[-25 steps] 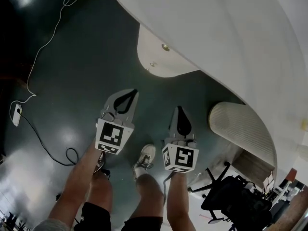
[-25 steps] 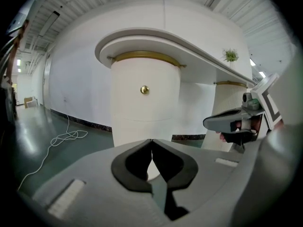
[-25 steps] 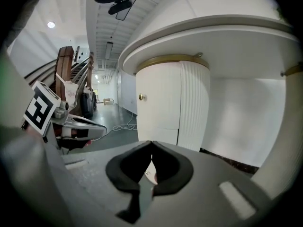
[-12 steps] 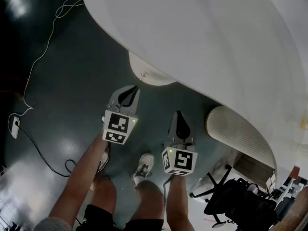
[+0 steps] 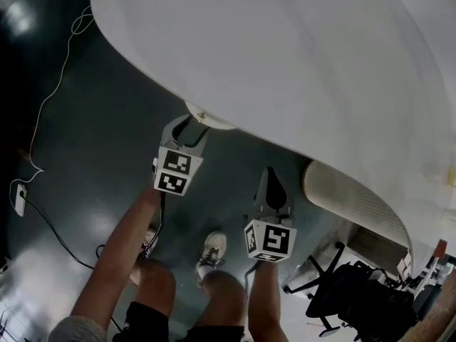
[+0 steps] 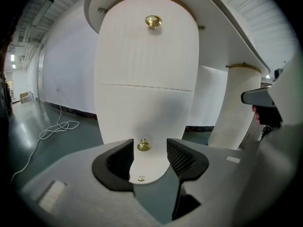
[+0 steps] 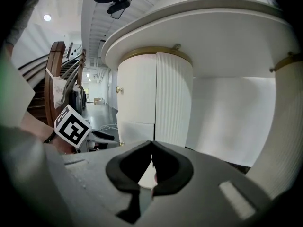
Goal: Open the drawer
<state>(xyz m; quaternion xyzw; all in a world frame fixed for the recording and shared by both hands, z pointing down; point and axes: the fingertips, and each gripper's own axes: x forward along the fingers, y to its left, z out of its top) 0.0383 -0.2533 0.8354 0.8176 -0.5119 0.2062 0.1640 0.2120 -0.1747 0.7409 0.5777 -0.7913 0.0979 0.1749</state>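
Here, the left claw (image 6: 149, 149), jaws just opened and standing apart, frames the brass knob (image 6: 144, 145) of the lower drawer (image 6: 142, 110) without touching it. The drawer sits shut in the white pedestal (image 6: 147, 56) under the table (image 5: 285, 63). The right claw (image 7: 152, 148), jaws together and empty, hangs alongside over the dark floor (image 5: 85, 134).
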